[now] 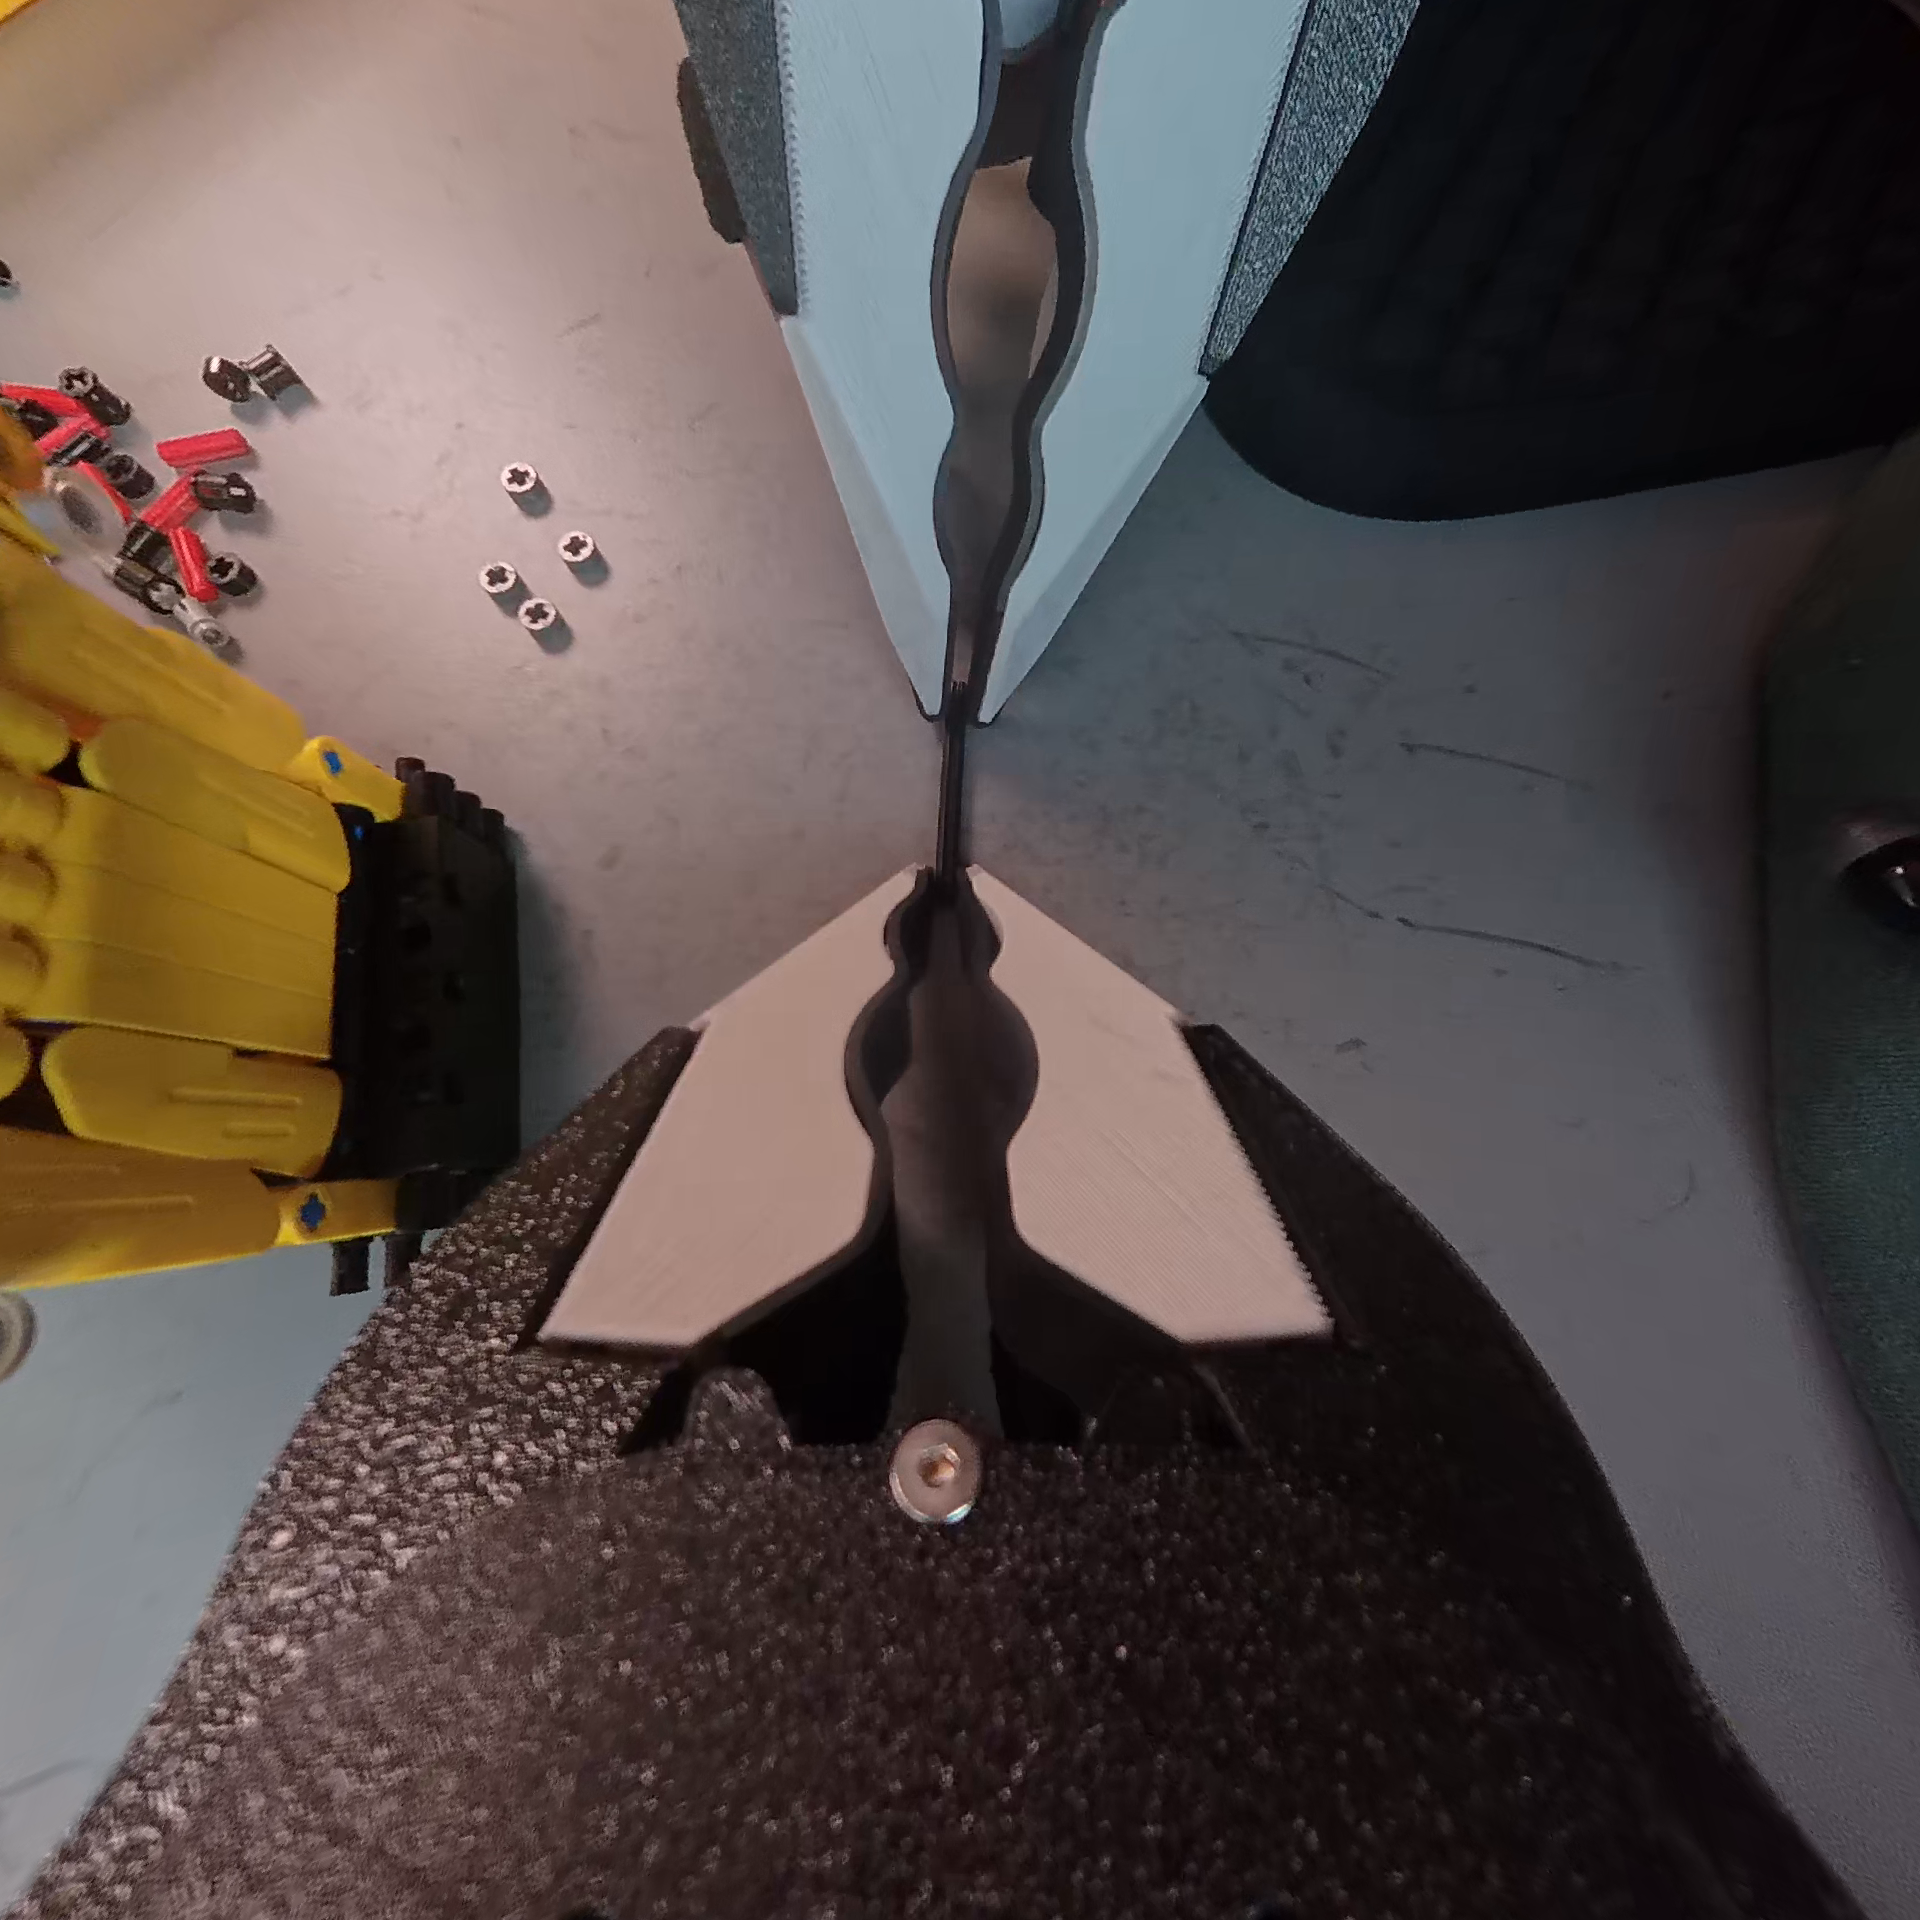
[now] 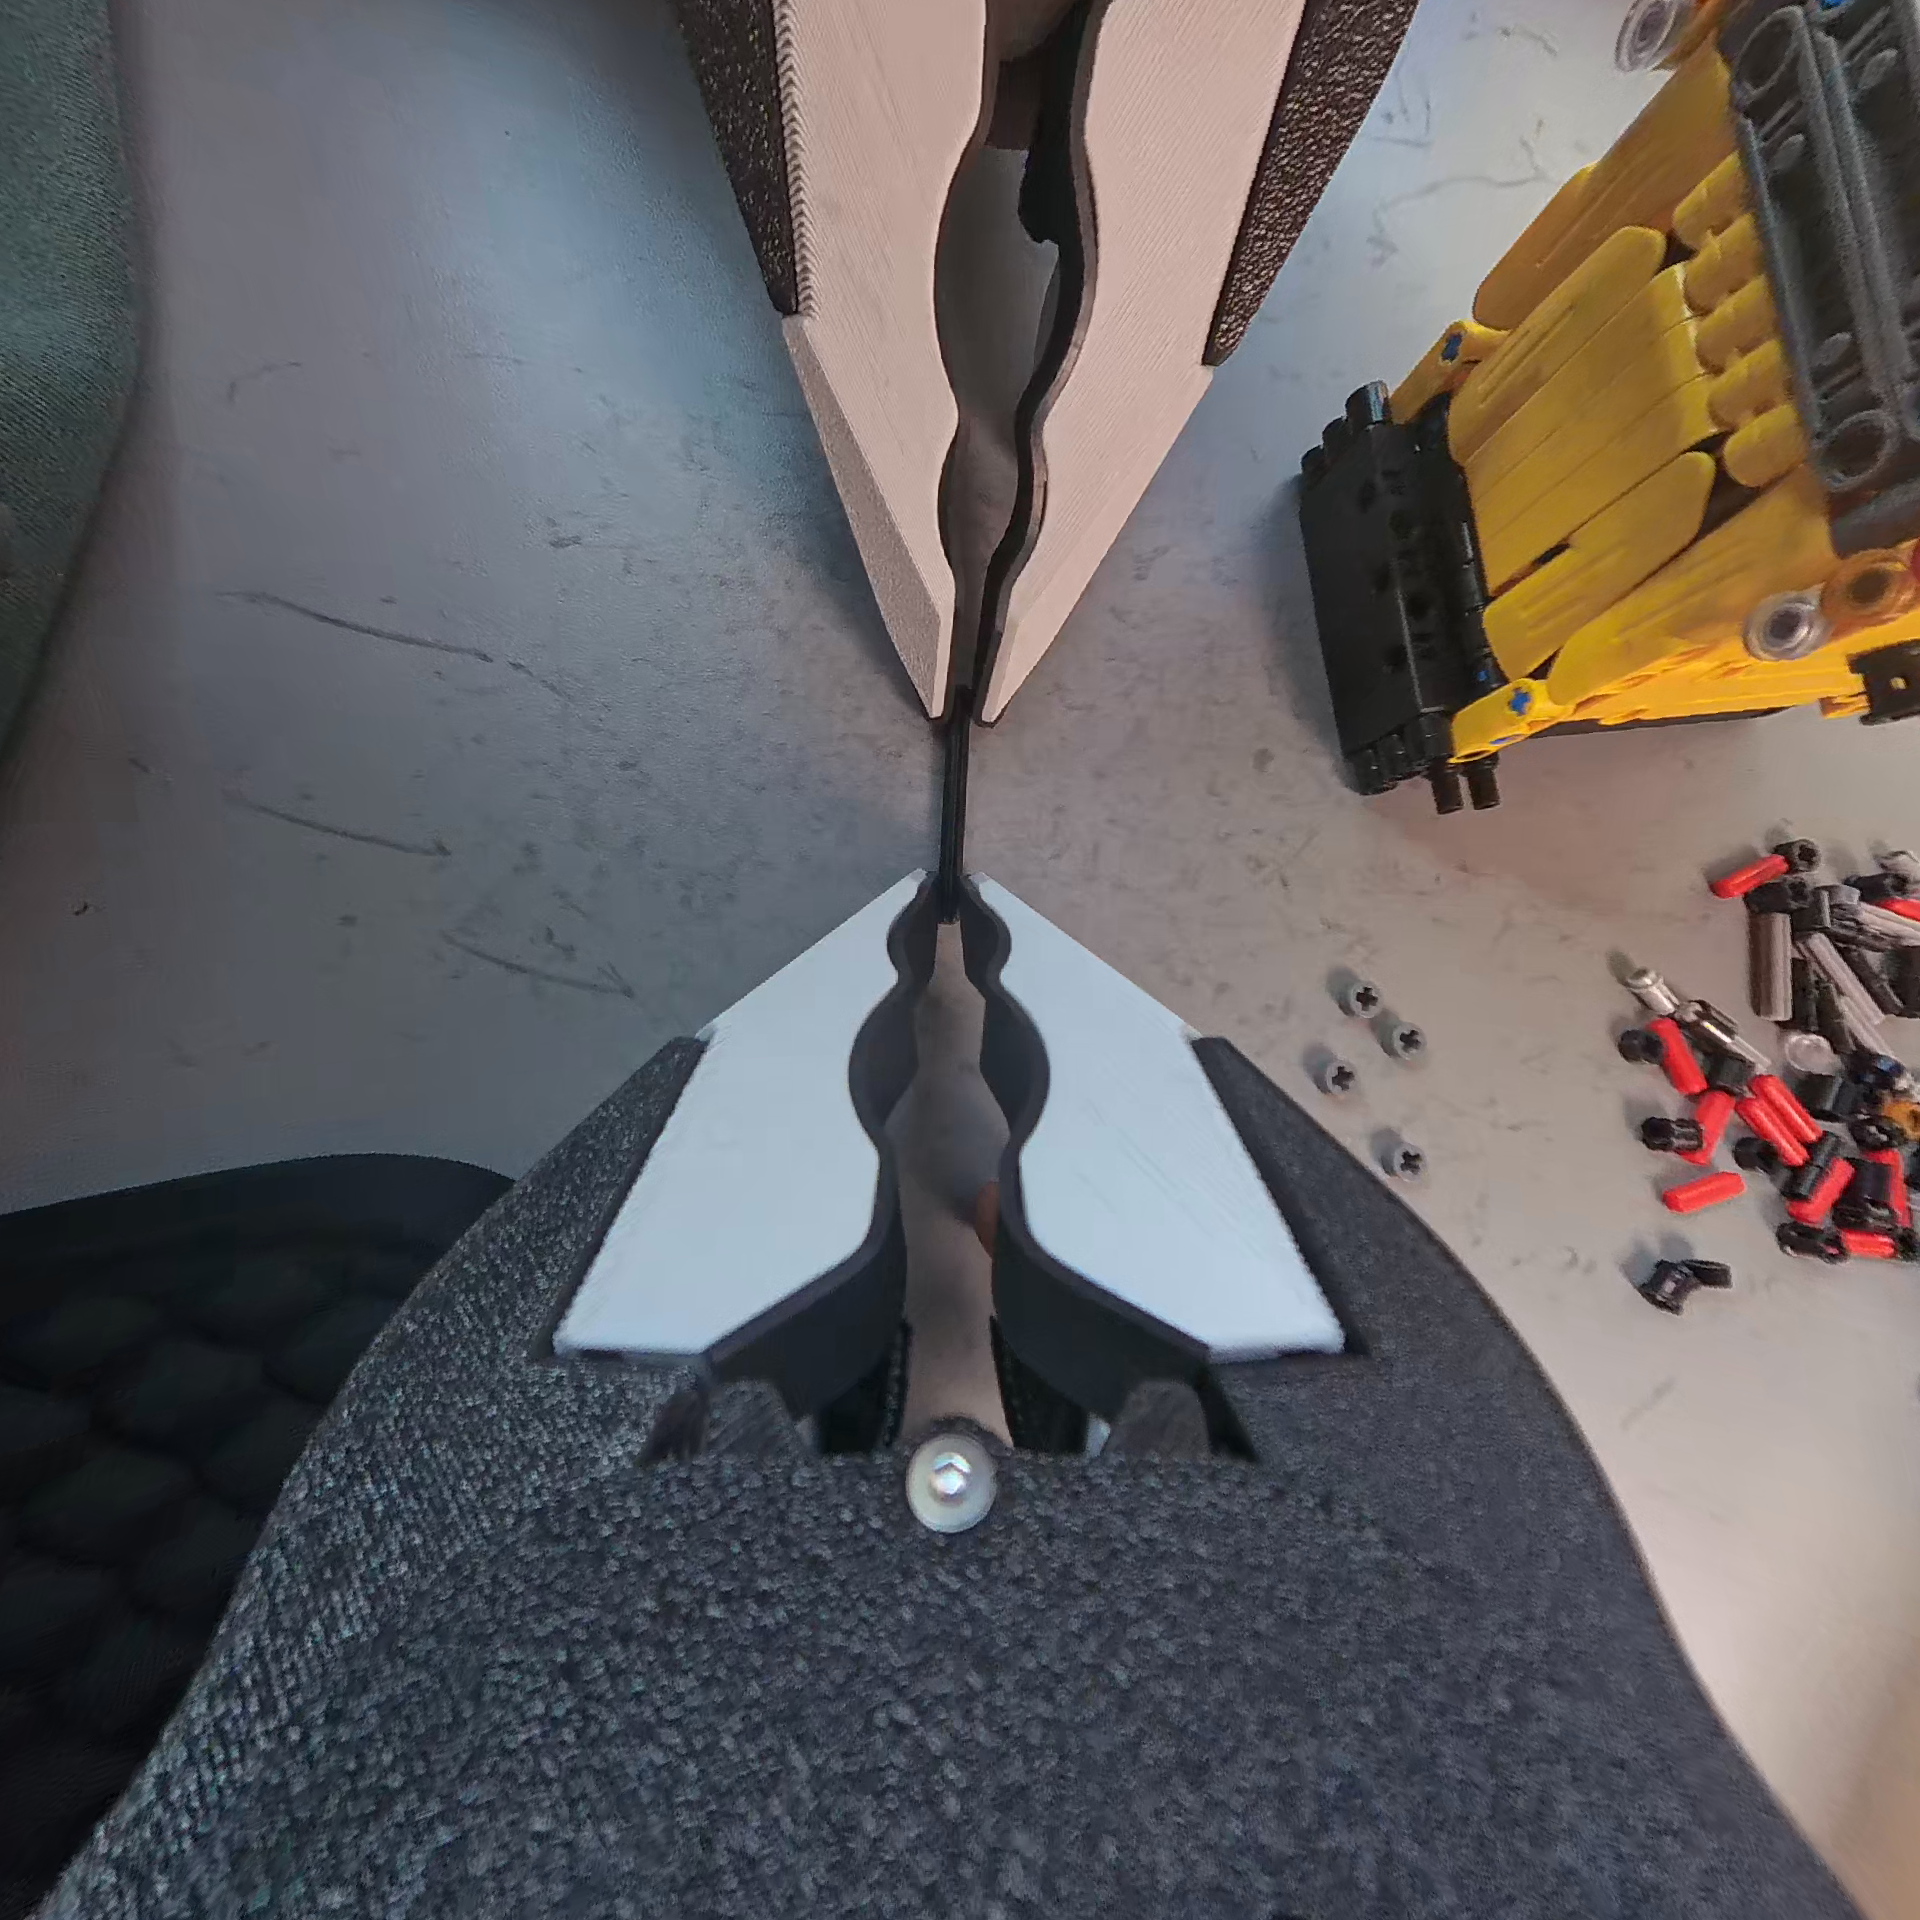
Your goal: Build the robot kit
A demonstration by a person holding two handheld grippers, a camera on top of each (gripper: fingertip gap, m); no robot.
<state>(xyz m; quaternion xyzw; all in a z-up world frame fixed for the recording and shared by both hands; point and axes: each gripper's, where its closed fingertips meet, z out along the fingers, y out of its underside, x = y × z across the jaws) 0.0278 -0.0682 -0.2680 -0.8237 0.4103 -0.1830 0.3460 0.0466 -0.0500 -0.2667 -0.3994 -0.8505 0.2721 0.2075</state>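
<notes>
My left gripper (image 1: 948, 878) and my right gripper (image 2: 948, 883) face each other tip to tip just above the grey table (image 1: 1351, 831). Each is shut on one end of the same thin black axle (image 1: 953, 795), which spans the short gap between them. The right gripper also shows at the top of the left wrist view (image 1: 956, 712). The left gripper also shows at the top of the right wrist view (image 2: 961, 712), with the axle (image 2: 954, 800) below it.
A yellow and black toy-brick model (image 1: 187, 987) (image 2: 1610, 499) lies on the table to one side. Beside it are a heap of red and black pins (image 1: 156, 499) (image 2: 1808, 1091) and several small grey bushes (image 1: 535, 561) (image 2: 1371, 1049). A black cushion (image 1: 1610, 260) (image 2: 156, 1455) lies past the table edge. Less than 4 cm separates the two grippers' tips.
</notes>
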